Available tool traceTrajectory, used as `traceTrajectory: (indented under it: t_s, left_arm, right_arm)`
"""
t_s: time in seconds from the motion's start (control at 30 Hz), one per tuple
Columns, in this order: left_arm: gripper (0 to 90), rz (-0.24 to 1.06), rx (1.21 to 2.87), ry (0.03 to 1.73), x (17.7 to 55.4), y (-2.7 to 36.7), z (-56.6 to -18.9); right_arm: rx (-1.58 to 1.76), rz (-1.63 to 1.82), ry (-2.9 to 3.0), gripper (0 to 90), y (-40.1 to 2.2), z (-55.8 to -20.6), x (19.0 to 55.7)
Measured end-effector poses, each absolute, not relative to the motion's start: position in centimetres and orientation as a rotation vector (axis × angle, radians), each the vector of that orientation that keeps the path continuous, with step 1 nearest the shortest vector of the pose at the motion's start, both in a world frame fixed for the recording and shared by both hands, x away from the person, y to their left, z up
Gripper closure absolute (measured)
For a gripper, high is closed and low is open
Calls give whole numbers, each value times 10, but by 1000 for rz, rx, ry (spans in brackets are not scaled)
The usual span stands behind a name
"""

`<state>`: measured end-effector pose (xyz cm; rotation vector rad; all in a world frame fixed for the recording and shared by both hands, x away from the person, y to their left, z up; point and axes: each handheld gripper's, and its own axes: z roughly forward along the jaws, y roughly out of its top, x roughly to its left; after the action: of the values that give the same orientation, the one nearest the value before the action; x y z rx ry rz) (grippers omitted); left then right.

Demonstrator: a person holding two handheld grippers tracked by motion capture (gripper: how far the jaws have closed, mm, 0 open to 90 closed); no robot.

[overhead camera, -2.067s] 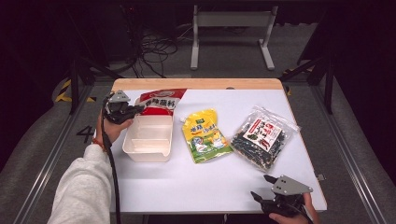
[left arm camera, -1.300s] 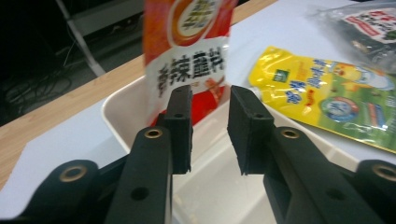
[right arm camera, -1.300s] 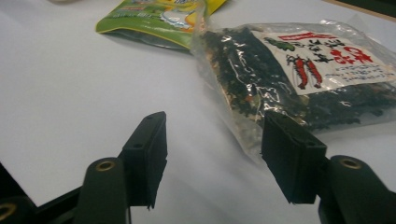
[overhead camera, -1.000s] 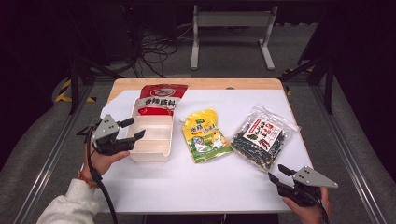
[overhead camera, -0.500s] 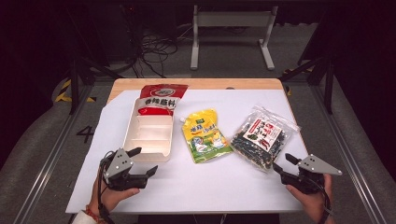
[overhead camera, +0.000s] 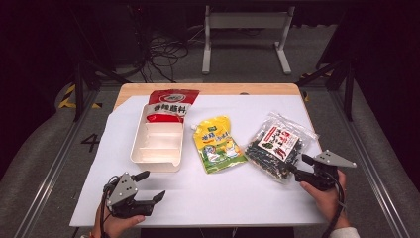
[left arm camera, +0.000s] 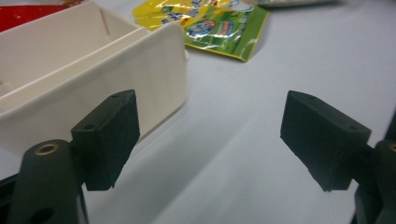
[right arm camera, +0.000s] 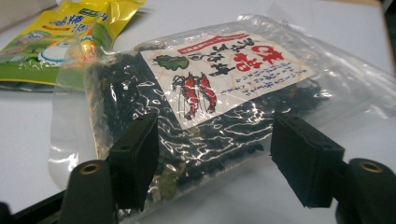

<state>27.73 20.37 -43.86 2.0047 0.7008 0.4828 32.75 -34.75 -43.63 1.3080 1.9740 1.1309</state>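
On the white-covered desk [overhead camera: 237, 198], four things are laid out in a rough row. A white divided tray [overhead camera: 157, 141] is set left of centre, with its compartments seen bare from above. A red pouch [overhead camera: 171, 105] is tucked against the tray's far end, touching it or lying partly under it. A yellow-green pouch [overhead camera: 218, 145] is placed just right of the tray, apart from it. Further right, a clear bag of dried seaweed [overhead camera: 277, 146] with a white and red label is laid at a slant.

The left tongs [overhead camera: 148, 187] are held low at the near left of the desk, just short of the tray's near end wall. Their jaws are spread wide and have just been opening, then easing slightly closer; nothing is held between them. In the left gripper view the tray's near corner [left arm camera: 140, 79] is seen just beyond the left jaw, with bare desk between the jaws.

The right tongs [overhead camera: 298, 164] are held at the near right, with their tips at the near edge of the seaweed bag. Their jaws have just been opening and are spread wide. In the right gripper view the bag [right arm camera: 219, 88] is seen lying between and beyond the jaws, with the pads not pressed on it.
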Motion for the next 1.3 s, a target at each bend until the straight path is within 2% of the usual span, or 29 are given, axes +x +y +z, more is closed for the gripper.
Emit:
traceTrajectory:
  t_s: [0.3, 0.33, 0.63, 0.8, 1.0, 1.23, 1.27, 1.3]
  left_arm:
    - [202, 430, 2132, 679, 283, 198, -455]
    - [202, 426, 2136, 681, 283, 198, -456]
    - [197, 407, 2152, 664, 285, 193, -456]
    - [198, 401, 2172, 650, 285, 191, -458]
    - [198, 390, 2186, 629, 286, 185, -458]
    - [199, 367, 2196, 602, 286, 178, -458]
    - [199, 362, 2197, 597, 287, 177, -459]
    - [202, 360, 2199, 597, 287, 176, -458]
  right_arm:
    - [1559, 1135, 1961, 161, -360, -450, 361]
    - [1603, 1131, 1962, 124, -362, -452, 364]
    - [1666, 1156, 1970, 104, -362, -453, 382]
    - [1645, 1154, 2033, 190, -357, -452, 388]
    - [1640, 1203, 2117, 353, -356, -450, 393]
    - [1632, 1229, 2109, 330, -355, -451, 393]
    - [1628, 1225, 2115, 339, -354, -451, 393]
    - [1624, 1227, 2124, 383, -353, -451, 394]
